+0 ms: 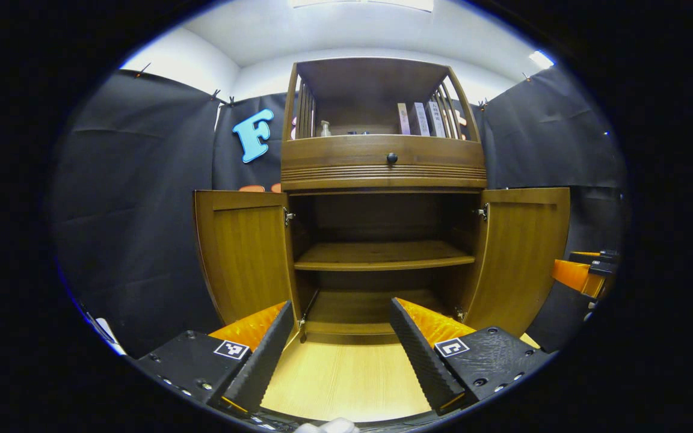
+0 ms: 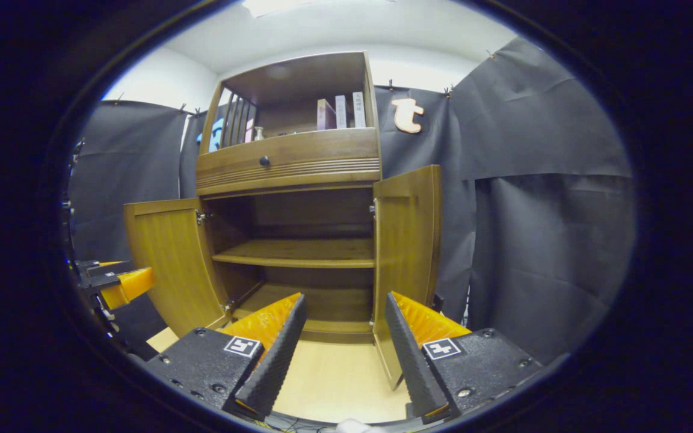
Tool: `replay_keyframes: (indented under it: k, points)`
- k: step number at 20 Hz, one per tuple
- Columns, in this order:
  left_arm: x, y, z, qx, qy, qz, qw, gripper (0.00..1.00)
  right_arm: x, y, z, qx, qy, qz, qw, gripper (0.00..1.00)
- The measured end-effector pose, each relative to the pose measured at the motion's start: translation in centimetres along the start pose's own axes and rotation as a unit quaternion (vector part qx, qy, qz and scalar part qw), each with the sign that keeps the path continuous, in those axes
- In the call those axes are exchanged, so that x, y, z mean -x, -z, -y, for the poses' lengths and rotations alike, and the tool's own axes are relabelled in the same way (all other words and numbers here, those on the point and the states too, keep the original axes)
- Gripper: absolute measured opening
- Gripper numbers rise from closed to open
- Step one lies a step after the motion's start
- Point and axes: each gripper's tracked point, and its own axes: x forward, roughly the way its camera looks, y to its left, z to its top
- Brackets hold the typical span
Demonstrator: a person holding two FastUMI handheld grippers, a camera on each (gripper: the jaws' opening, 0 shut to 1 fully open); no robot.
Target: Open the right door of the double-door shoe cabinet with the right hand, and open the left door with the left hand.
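The wooden shoe cabinet (image 1: 382, 168) stands ahead with both lower doors swung wide. Its left door (image 1: 244, 252) and right door (image 1: 524, 252) stand out to the sides, baring an inner shelf (image 1: 382, 255). My left gripper (image 1: 341, 337) is open, back from the cabinet, holding nothing. In the right gripper view the cabinet (image 2: 289, 162) sits left of centre, with the right door (image 2: 406, 240) edge-on just beyond my open right gripper (image 2: 343, 334) and the left door (image 2: 169, 264) spread wide. The right gripper (image 1: 581, 273) shows at the left gripper view's right edge; the left gripper (image 2: 121, 282) shows at the other view's left edge.
Black cloth walls close in the booth on both sides. A drawer with a dark knob (image 1: 391, 158) sits above the doors, and an open top shelf holds books (image 1: 421, 118) and a small bottle (image 1: 325, 128). Pale wood floor (image 1: 346, 379) lies before the cabinet.
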Motion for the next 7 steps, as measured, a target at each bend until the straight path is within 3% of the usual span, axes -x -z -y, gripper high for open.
replay_keyframes:
  k: [4,5,7]
  points:
    - [0.14,-0.12,0.19,-0.005,0.003,0.002,1.0,1.0,0.06,-0.22,-0.33,0.003,0.002,0.002,1.0,0.84]
    - [0.04,-0.03,0.08,-0.007,0.002,0.002,1.0,0.95,0.04,-0.31,-0.52,0.003,0.002,0.002,1.0,0.84]
    - [-0.11,0.08,-0.1,-0.008,0.003,0.002,1.0,0.96,0.1,-0.31,-0.83,0.005,0.001,0.004,1.0,0.84]
